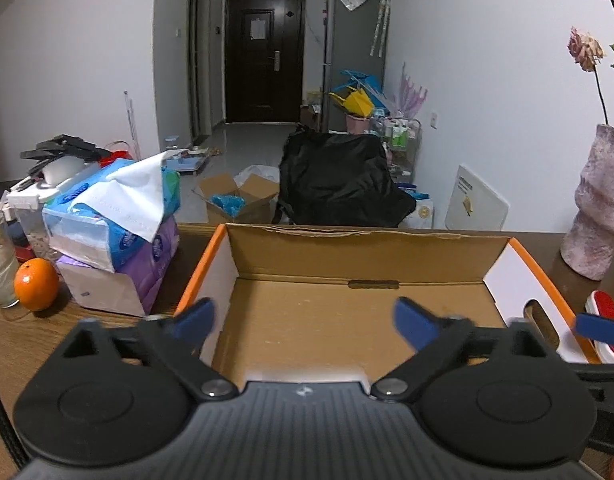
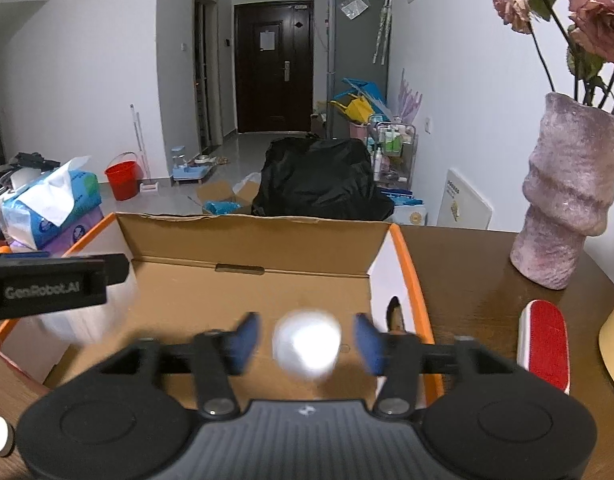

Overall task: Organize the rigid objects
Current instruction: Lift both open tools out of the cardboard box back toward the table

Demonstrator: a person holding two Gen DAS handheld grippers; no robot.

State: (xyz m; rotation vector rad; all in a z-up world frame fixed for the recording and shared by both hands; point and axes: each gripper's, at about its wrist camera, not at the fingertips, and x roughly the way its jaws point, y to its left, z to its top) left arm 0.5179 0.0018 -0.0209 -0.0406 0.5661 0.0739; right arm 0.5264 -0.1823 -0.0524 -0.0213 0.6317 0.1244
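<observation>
Right wrist view: my right tongs [image 2: 307, 340] stand apart, and a white rounded object [image 2: 307, 344] sits in the gap between the blue pads [image 2: 245, 340] without either pad pressing on it. It is blurred, so I cannot tell its long axis or which way it points; it reads as roughly egg-shaped. It lies directly ahead of the right tongs, above the floor of the cardboard box [image 2: 187, 300], near the box's right wall.

Left wrist view: my left tongs [image 1: 303, 324] are spread wide with nothing between them, over the near left part of the same box [image 1: 307, 304], whose floor there is bare. The right hand is plainly the nearer to the white object.

A red and white brush [image 2: 543, 344] lies on the table [image 2: 467, 280] just right of the box, long axis running away from me, beyond it a pink vase [image 2: 567, 200]. I judge it the next candidate, nearest the right tongs.
</observation>
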